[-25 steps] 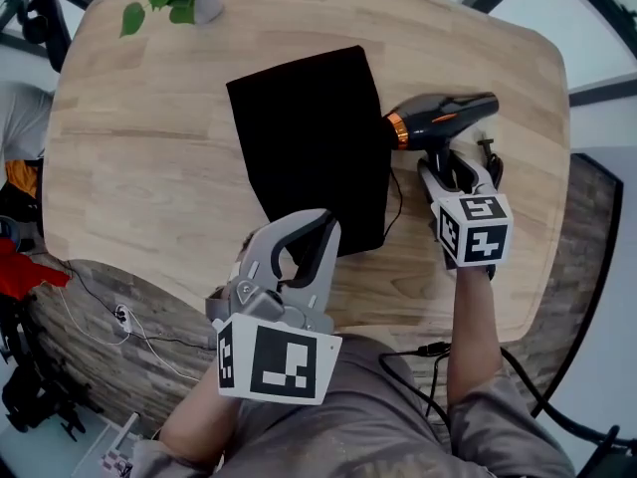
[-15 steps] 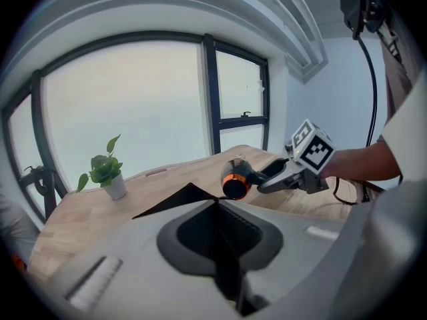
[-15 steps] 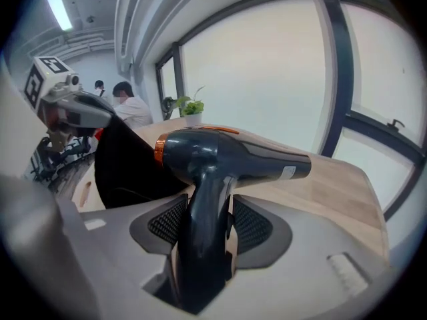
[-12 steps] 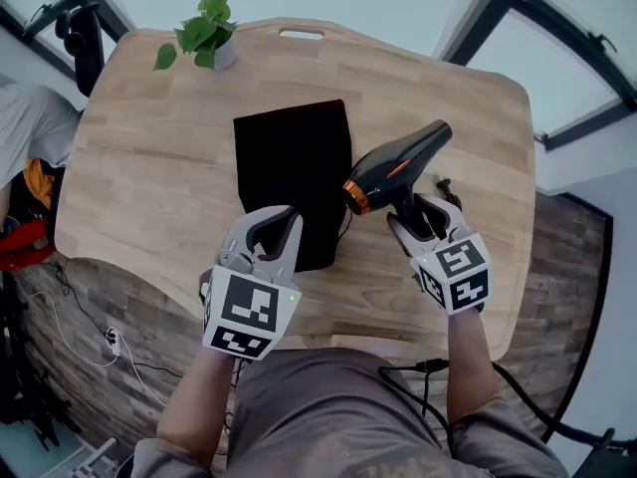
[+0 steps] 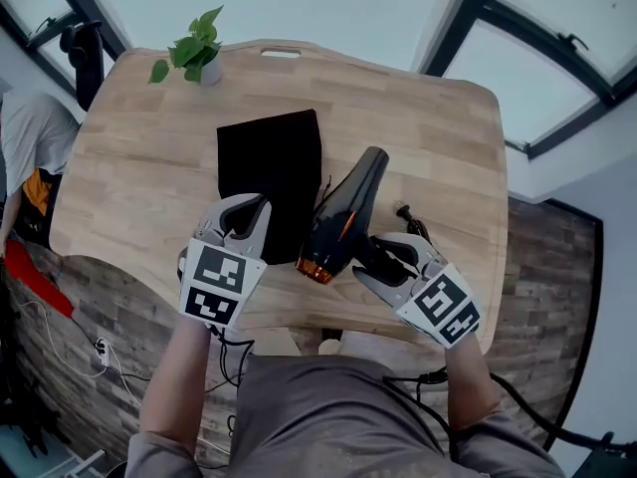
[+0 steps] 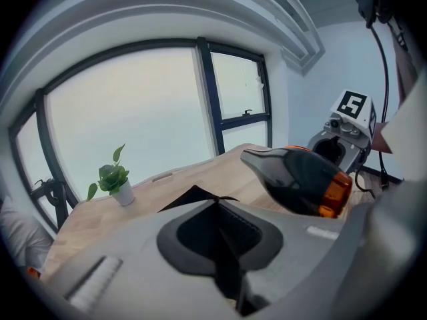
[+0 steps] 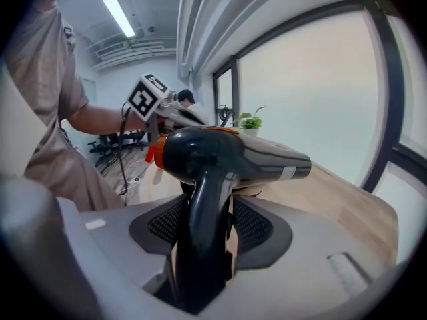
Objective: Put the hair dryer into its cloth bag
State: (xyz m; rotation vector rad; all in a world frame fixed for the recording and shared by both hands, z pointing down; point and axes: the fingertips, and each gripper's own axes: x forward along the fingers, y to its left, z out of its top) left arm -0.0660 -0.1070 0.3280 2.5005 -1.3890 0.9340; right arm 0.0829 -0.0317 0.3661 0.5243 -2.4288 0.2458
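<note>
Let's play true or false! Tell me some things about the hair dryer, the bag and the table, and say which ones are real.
1. The right gripper holds the hair dryer by its handle. True.
2. The hair dryer is inside the cloth bag. False: it is outside, held up beside the bag.
3. The cloth bag is red. False: it is black.
4. A potted plant stands on the table. True.

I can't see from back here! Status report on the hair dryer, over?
Left gripper pinches near edge of cloth bag. Right gripper clamps hair dryer handle, dryer aloft beside bag. Nothing between them.
</note>
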